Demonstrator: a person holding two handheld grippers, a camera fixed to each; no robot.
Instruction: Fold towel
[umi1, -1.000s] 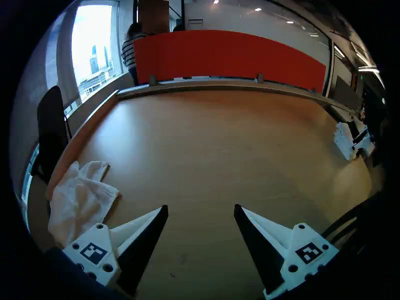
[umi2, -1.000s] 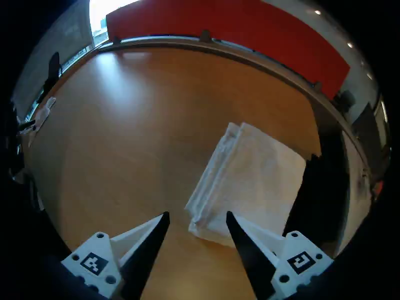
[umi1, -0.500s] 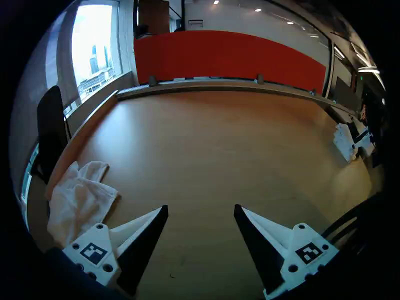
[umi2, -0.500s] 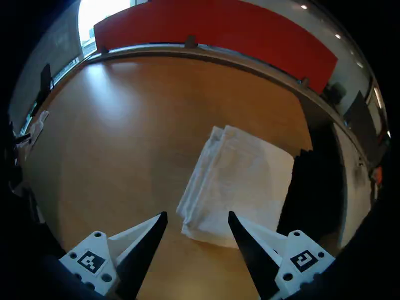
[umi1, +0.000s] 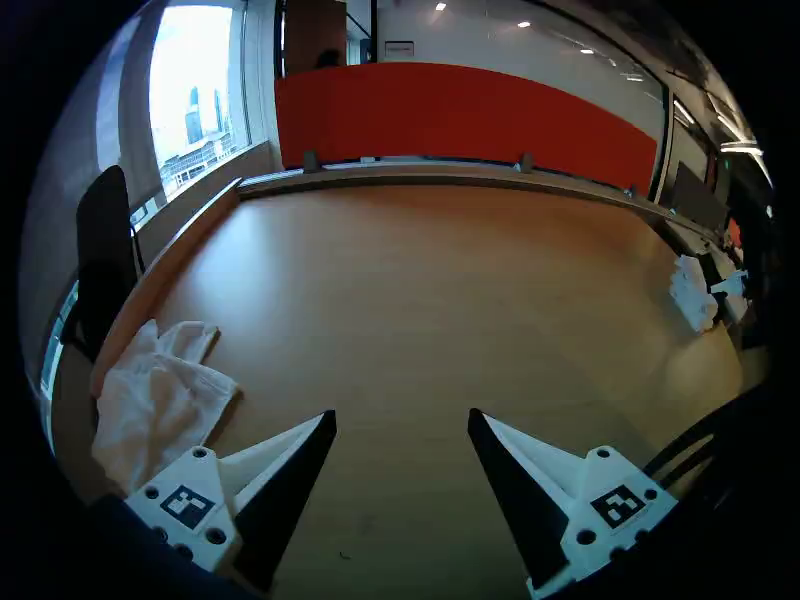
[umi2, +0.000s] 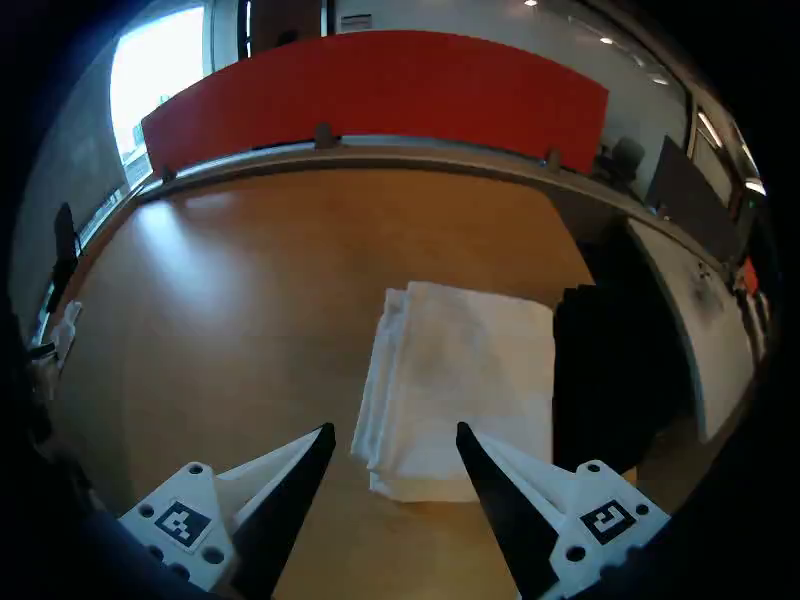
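folded towel (umi2: 460, 400) on table (umi2: 220, 300), right edge | crumpled towel (umi1: 155, 395) at left edge | partition (umi1: 460, 110) behind table

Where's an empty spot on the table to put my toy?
The big bare middle of the table, between the crumpled towel on the window side and the folded towels opposite, back to the red divider. Only those two spots are crowded.

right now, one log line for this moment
left gripper: open, empty | right gripper: open, facing folded towel | crumpled towel: lying on table
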